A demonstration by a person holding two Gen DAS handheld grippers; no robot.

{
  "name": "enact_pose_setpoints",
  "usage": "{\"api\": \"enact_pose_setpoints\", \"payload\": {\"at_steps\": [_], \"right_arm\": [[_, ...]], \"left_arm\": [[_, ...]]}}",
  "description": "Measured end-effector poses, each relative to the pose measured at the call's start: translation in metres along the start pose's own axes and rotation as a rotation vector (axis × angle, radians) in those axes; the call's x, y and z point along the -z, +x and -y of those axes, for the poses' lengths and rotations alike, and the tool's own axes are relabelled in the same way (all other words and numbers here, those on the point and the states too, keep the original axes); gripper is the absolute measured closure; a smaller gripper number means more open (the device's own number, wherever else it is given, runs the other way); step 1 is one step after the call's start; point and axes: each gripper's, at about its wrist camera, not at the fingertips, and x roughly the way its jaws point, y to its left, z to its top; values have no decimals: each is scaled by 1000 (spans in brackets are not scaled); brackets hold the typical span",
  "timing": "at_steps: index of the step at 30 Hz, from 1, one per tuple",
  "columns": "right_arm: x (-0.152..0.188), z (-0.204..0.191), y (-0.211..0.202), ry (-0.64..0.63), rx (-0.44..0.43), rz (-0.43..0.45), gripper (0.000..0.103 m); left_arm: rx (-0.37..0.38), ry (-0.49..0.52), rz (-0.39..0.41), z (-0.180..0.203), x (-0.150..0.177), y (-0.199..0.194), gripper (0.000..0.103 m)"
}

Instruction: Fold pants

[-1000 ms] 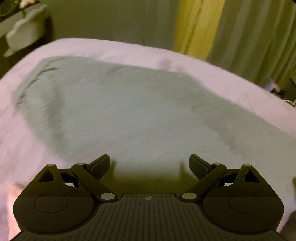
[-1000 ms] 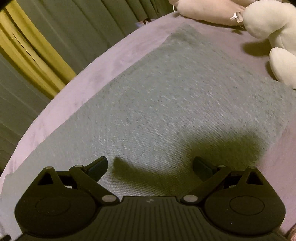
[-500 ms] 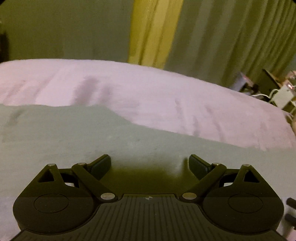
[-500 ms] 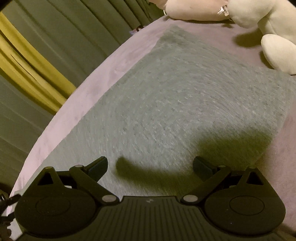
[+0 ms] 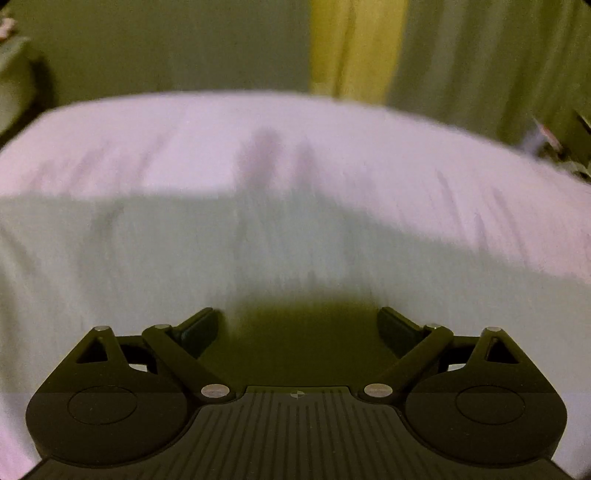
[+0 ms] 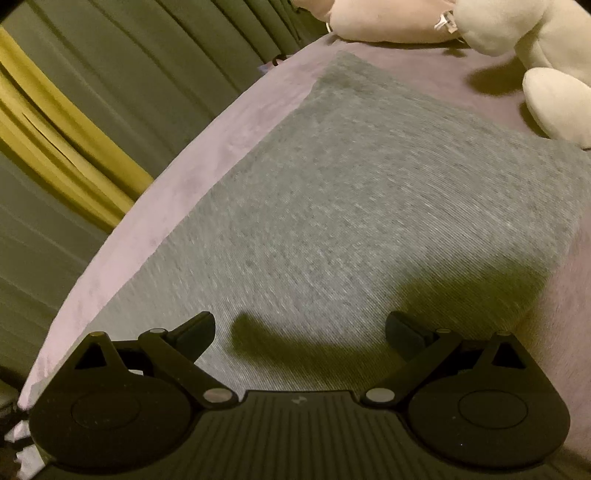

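Observation:
Grey knit pants (image 6: 369,192) lie flat on a pale lilac bed cover (image 6: 166,192). In the left wrist view the same pants (image 5: 155,251) fill the lower half, blurred, with the lilac cover (image 5: 295,147) beyond their far edge. My left gripper (image 5: 300,325) hovers just above the cloth, open, holding nothing. My right gripper (image 6: 301,328) is also open over the pants, its shadow falling on the fabric near their right-hand edge. Neither pair of fingers touches the cloth as far as I can see.
Cream and pink plush toys (image 6: 517,33) lie at the top right, beside the pants. Green and yellow curtains (image 6: 74,110) hang past the bed edge; the same curtains (image 5: 354,44) stand behind the bed. Small clutter (image 5: 554,144) shows at the far right.
The left wrist view swung off the broad spread of the pants toward their far edge and the bare cover. The right gripper drifted slightly; both stayed open.

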Motion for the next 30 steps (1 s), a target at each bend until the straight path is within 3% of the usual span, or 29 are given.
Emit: {"api": "enact_pose_setpoints", "payload": {"at_steps": [2, 4, 5, 7, 10, 12, 16, 19, 30], "right_arm": [[-1, 1, 0, 5, -2, 0, 4], [-1, 3, -1, 20, -13, 0, 4], [-2, 4, -1, 28, -20, 0, 4], [-3, 7, -2, 43, -32, -2, 4], [-4, 10, -3, 59, -44, -6, 4], [-5, 10, -2, 65, -43, -8, 4], [-6, 8, -1, 68, -38, 0, 4], [-7, 12, -2, 80, -55, -6, 4], [-17, 26, -2, 126, -124, -65, 4]], "left_arm": [[-40, 36, -17, -1, 23, 0, 6], [-97, 63, 38, -8, 40, -3, 4], [-120, 59, 75, -14, 47, -7, 4], [-182, 15, 72, -30, 52, -11, 1], [-108, -156, 14, -65, 58, -23, 2], [-78, -191, -1, -74, 66, -32, 2], [-53, -87, -15, -56, 88, -41, 2], [-102, -20, -42, -44, 89, -36, 1], [-110, -52, -39, -43, 87, -35, 1]]}}
